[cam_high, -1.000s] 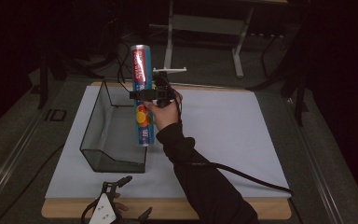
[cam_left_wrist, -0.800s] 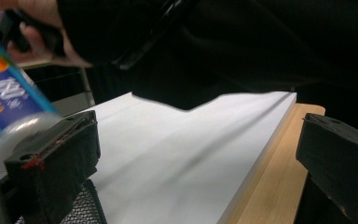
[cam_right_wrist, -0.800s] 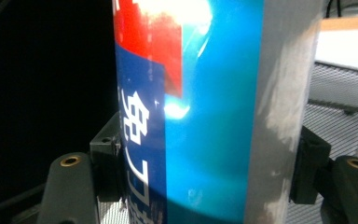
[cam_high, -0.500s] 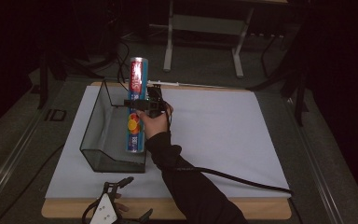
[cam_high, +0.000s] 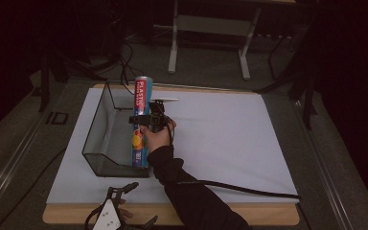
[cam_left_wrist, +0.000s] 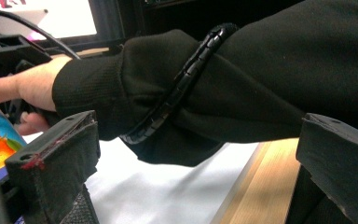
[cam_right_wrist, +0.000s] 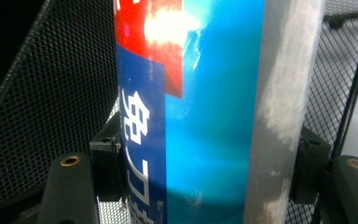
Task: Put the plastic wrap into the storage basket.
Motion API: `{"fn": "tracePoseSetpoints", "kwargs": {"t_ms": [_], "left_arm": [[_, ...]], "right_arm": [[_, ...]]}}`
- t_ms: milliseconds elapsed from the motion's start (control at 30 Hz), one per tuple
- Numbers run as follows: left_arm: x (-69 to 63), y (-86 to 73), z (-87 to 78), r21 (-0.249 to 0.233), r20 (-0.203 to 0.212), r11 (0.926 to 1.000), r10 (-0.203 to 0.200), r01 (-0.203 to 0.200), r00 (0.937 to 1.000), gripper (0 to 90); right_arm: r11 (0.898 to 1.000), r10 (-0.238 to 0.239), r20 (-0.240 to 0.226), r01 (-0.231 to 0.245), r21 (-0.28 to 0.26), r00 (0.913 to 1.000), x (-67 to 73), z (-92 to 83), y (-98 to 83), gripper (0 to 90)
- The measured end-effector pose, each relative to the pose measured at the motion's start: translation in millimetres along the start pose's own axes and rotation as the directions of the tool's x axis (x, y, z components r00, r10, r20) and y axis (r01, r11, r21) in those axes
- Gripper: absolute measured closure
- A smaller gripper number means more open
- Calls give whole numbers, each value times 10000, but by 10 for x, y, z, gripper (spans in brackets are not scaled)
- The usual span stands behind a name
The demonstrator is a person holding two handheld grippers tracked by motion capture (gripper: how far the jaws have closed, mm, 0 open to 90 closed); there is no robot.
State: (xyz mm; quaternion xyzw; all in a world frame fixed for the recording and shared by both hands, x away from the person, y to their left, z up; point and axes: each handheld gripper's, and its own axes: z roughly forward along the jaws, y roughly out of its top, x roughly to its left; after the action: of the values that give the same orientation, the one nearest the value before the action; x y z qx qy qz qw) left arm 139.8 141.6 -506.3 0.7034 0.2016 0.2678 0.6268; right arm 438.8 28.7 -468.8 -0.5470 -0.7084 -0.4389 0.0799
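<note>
One tall can [cam_high: 140, 122], blue with a red band near its top, is the thing in hand, and it has come down a good way over the last second. A second ago it hung clear above the mesh basket [cam_high: 106, 139]; now its lower end sits down inside the basket, at or very near the floor, close against the wall on the side toward the right gripper [cam_high: 146, 120]. Whether the base actually touches the mesh floor I cannot tell.

The right gripper's jaws are clamped on the can about midway up its body, one pad on each side. In the right gripper view the can [cam_right_wrist: 205, 112] stands upright between the two pads, with basket mesh [cam_right_wrist: 51, 102] showing behind it on both sides of the jaws. So the can is already within the basket walls, not merely beside them.

The left gripper [cam_high: 112, 218] rests at the near edge of the tabletop [cam_high: 220, 134], well apart from the can. In the left gripper view its jaws stand wide with nothing between them; beyond them lies the person's right sleeve [cam_left_wrist: 223, 88].

My judgement: the lowering is almost done. What remains is to settle the can on the basket floor, let go, and draw the jaws back without tipping it.
</note>
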Motion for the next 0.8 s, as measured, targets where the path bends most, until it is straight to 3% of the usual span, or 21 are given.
{"fn": "tracePoseSetpoints", "kwargs": {"t_ms": [400,533,633,800], "left_arm": [[12,-3,7,20,34,10000,-29,29,10000,2],[15,-5,9,50,99,10000,-44,43,9999,2],[17,-6,8,55,132,10000,-77,76,9999,2],[17,-8,11,86,190,9999,-114,113,9998,2]], "right_arm": [[9980,-154,770,106,626,9969,13,70,-7,301],[9966,-351,1550,231,786,9873,25,129,-45,285],[9948,-694,1688,555,858,9832,51,170,-59,278],[9855,-1387,2172,1130,1267,9662,114,226,-70,259]]}}
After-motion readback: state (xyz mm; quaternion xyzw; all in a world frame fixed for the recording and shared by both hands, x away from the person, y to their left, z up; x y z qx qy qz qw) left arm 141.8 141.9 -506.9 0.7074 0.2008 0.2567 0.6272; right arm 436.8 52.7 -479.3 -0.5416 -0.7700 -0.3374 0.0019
